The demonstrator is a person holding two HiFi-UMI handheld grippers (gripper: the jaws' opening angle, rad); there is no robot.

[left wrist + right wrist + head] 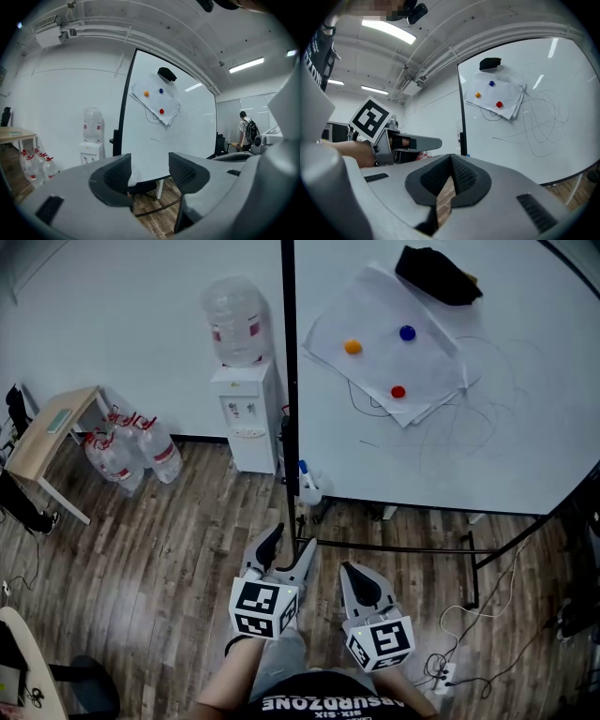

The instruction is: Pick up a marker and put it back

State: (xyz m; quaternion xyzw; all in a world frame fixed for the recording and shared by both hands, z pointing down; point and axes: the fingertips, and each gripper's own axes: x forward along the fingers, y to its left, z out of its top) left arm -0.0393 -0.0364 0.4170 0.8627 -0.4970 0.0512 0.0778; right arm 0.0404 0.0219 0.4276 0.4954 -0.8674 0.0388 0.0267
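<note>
Glossy whiteboard (375, 460), plank floor (169, 540); left gripper (150, 172) jaws wide, empty; right gripper (450, 164) jaws together.

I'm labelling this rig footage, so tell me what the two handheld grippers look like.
Both the left gripper and right gripper have light grey shells with tapered jaws lined by black textured pads. Each carries a white cube with black square markers. The person wears a black shirt.
</note>
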